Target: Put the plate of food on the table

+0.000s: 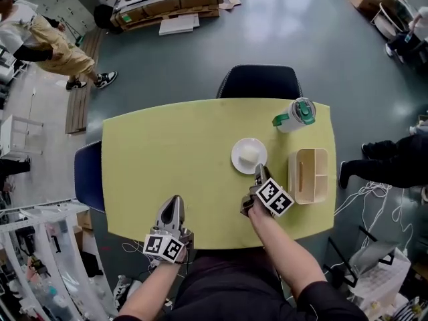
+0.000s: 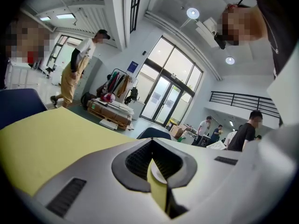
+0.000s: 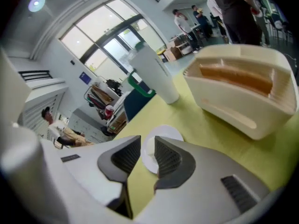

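A white plate point(image 1: 237, 160) with a pale lump of food point(image 1: 250, 154) rests on the yellow table point(image 1: 167, 159), right of the middle. My right gripper point(image 1: 259, 173) is open, its tips at the plate's near rim. In the right gripper view the plate point(image 3: 172, 133) shows through the gap between the jaws, and the pads press on nothing. My left gripper point(image 1: 176, 203) lies near the table's front edge, well left of the plate, with its jaws shut and empty. In the left gripper view its tips point(image 2: 152, 142) meet over the tabletop.
A beige divided tray point(image 1: 309, 176) stands just right of my right gripper, and a white tumbler with a green lid point(image 1: 295, 114) behind it. Dark blue chairs stand at the far side point(image 1: 259, 82) and left end point(image 1: 87, 176). People stand around the room.
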Motion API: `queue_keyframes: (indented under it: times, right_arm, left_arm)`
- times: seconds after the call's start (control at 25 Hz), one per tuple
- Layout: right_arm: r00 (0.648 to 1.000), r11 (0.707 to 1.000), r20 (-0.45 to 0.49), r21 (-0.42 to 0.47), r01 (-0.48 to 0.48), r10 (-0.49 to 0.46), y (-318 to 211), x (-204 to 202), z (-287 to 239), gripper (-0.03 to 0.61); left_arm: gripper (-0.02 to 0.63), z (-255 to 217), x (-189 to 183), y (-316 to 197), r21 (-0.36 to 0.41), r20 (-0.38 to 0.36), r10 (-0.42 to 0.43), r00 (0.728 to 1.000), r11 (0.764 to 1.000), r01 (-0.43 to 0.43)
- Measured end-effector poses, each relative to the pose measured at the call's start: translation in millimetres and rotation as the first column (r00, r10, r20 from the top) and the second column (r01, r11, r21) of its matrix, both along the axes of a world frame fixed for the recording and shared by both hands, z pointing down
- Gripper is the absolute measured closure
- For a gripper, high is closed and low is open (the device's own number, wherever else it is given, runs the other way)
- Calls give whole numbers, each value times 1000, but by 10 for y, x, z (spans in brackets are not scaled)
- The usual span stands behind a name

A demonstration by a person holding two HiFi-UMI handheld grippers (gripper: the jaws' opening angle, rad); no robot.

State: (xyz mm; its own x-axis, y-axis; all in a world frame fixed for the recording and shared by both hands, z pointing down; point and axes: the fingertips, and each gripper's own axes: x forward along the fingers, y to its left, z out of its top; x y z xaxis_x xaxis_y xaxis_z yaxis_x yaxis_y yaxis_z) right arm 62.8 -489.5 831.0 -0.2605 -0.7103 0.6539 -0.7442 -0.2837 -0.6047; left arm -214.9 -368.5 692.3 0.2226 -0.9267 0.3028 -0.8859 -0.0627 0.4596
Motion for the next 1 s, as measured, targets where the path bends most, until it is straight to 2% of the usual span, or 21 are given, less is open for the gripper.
queue_keyframes:
  times: [0.08,0.16,0.24,0.4,0.52,0.64,0.84,1.0]
  right_arm:
    - [998,994,-5,90,67,-67,-40,-98,-392,509]
    - [990,971,-28,191,143,-140,-139,-160,-808,534]
    - [976,933,-86,288,216,-200,-225,-180,-1238,545]
    - [942,860,-196,390,329,-271,89,-271,-2020,554]
    - [906,783,-285,463,416,-313,180,-341,-2555,555]
    - [871,720,-348,496,485,-346,261,-388,-2891,555]
    - [837,659,-397,520,543,-376,436,-385,-3165,555]
    - [807,605,-399,535,590,-435,547,-467,-3302,555]
  left_arm:
    - [604,-115,-3,-39,27,-5,1,1000,1000,-1]
    - [604,-272,35,-184,85,10,20,1000,996,-21]
    - [604,-472,99,-354,143,31,43,999,989,-47]
    - [604,-938,143,-271,167,44,72,996,983,-79]
    - [604,-1250,222,-303,211,31,97,995,972,-101]
    - [604,-1491,311,-303,249,28,121,992,961,-124]
    - [604,-1682,461,-260,264,31,154,988,952,-157]
    - [604,-1872,581,-263,293,54,198,979,934,-206]
